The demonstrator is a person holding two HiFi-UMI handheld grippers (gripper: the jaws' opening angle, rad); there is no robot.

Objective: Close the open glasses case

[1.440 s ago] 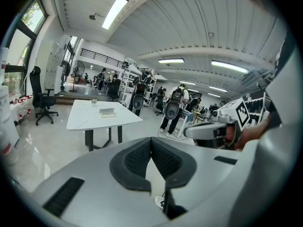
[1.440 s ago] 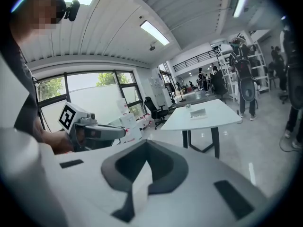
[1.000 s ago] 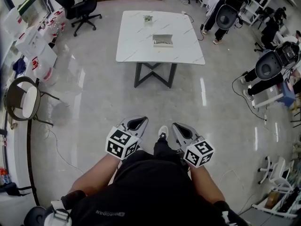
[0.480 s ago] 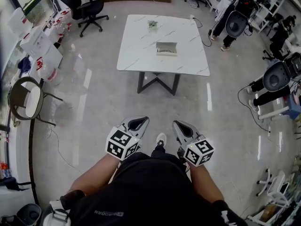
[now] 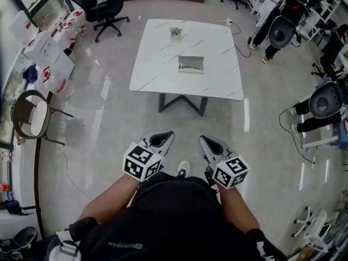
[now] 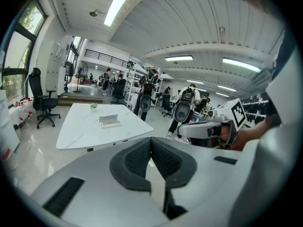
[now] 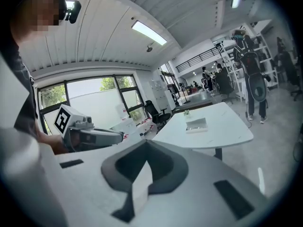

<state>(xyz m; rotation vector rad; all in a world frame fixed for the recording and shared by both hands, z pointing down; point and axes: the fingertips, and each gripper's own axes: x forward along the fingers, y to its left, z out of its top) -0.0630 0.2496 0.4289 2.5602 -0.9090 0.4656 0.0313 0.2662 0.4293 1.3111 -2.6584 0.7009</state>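
Currently both tools are held low against the person's body, well short of the work. The left gripper [image 5: 161, 140] has its jaws together with nothing between them; the right gripper [image 5: 210, 144] is likewise closed and empty.

The case [image 5: 191, 64] lies open on the table [image 5: 157, 64], near its middle, well apart from both grippers, with bare floor between. It sits almost straight ahead, on a line running between the two grippers and marginally toward the right one, so neither is clearly nearer. Its long axis runs left to right, across the line of approach. The lid appears to stand along the far edge, though this is small in every view.

Judgement: the approach is not yet complete. Closing will likely require reaching past the tray and folding the lid back toward the person.
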